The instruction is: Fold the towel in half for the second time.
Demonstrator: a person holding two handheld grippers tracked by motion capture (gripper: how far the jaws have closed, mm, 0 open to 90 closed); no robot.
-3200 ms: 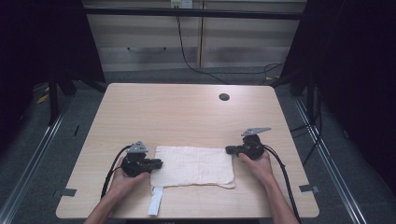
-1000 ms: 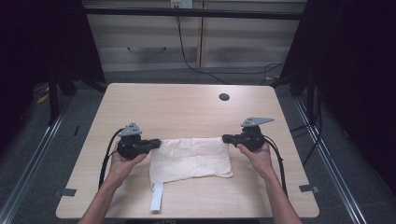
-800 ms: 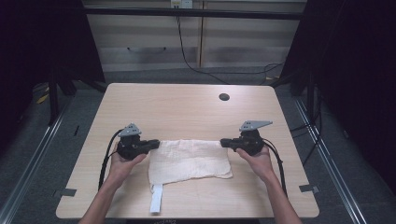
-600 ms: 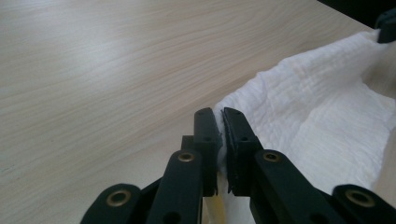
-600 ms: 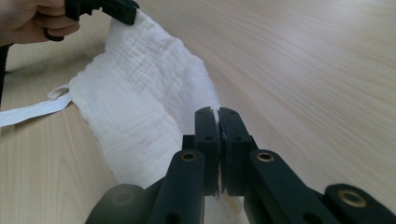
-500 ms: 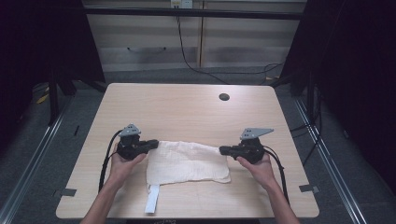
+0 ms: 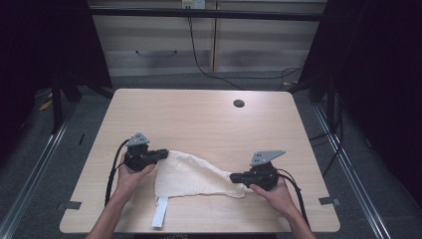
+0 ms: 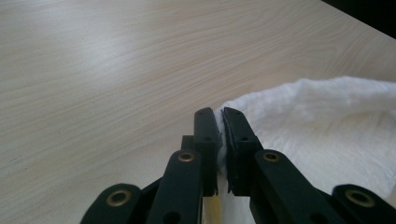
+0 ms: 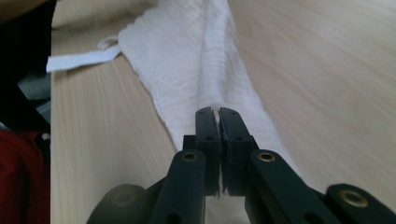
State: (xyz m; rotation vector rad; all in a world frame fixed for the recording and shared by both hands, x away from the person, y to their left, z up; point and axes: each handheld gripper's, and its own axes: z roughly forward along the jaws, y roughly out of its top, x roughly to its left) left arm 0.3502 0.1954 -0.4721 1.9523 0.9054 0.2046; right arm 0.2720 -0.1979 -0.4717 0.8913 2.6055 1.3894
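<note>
Left gripper [image 7: 160, 155]: It sits near the left side of the table [image 7: 199, 114]. Its 2 black jaws are pinched tight on a corner of the white cloth [image 7: 191, 177]. In the left gripper view, a thin bit of cloth shows between the jaws.

White cloth: It lies near the front edge of the table, between the 2 grippers. It is pulled into a slanted shape, high at the left and low at the right. A white strap [image 7: 160, 213] hangs from its front left part, down toward the table edge.

Right gripper [image 7: 235, 176]: It is lower and closer to the person. Its jaws are squeezed on the other end of the cloth, which bunches into a ridge there.

Step now: I think the cloth is being folded or turned, with both ends held.

Next move: Both grippers should hold tight and move together, so no corner slips out.

Far off: A small dark hole [image 7: 239, 103] is near the back of the table.
</note>
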